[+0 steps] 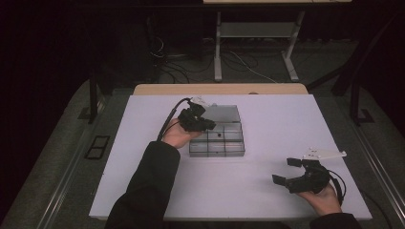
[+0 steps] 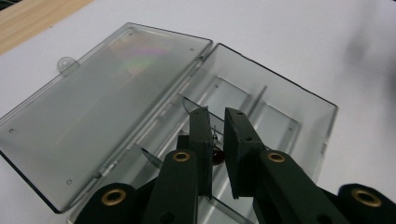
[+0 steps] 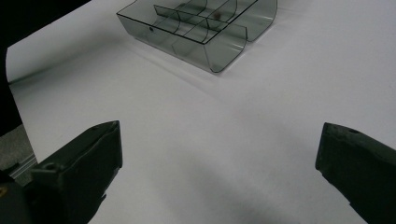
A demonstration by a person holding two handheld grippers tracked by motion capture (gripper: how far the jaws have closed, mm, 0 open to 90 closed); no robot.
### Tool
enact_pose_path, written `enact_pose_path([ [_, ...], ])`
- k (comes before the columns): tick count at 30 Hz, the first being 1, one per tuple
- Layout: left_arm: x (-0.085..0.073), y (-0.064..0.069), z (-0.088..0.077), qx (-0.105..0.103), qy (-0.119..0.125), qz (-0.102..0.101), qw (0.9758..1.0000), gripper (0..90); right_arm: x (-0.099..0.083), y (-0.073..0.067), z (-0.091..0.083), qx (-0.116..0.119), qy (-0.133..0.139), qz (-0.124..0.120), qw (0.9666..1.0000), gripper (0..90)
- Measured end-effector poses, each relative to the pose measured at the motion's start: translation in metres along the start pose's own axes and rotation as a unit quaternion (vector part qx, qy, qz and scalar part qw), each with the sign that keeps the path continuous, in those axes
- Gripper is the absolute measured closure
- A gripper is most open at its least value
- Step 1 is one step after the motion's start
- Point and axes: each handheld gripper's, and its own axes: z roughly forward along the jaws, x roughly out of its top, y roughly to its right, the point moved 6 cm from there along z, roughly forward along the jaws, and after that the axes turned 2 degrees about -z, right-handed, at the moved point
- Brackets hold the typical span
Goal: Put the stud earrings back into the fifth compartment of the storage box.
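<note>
Left gripper (image 2: 215,140) over clear smoky plastic compartment box (image 2: 280,126) mid-table, jaws nearly together, pinching tiny dark reddish bit on thin wire (image 2: 217,156). Flat lid (image 2: 100,109) flipped fully back, so compartments reachable. Right gripper (image 3: 219,168) parked near table edge, jaws wide, empty, probably just keeping clear.

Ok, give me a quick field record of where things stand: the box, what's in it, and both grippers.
box: clear grey compartment box on the white table, lid folded open flat beside it
contents: one small dark red item in a compartment
left gripper: over the box, fingers nearly together; a small dark red piece with thin wire sits between them, grip likely but not certain
right gripper: apart from the box, near the table's front right, fingers spread wide, nothing between them
</note>
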Motion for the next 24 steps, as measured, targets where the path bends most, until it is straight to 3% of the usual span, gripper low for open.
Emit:
enact_pose_path([
  [8,-0.003,-0.009,0.012,0.001,0.01,-0.018,0.9998,80.8,0.0,0.0,0.0,0.001,0.001,-0.001,1.0,0.1],
  [24,-0.011,-0.012,0.037,0.001,-0.009,-0.028,0.9996,80.7,0.0,0.0,0.0,0.004,-0.002,0.0,1.0,0.1],
])
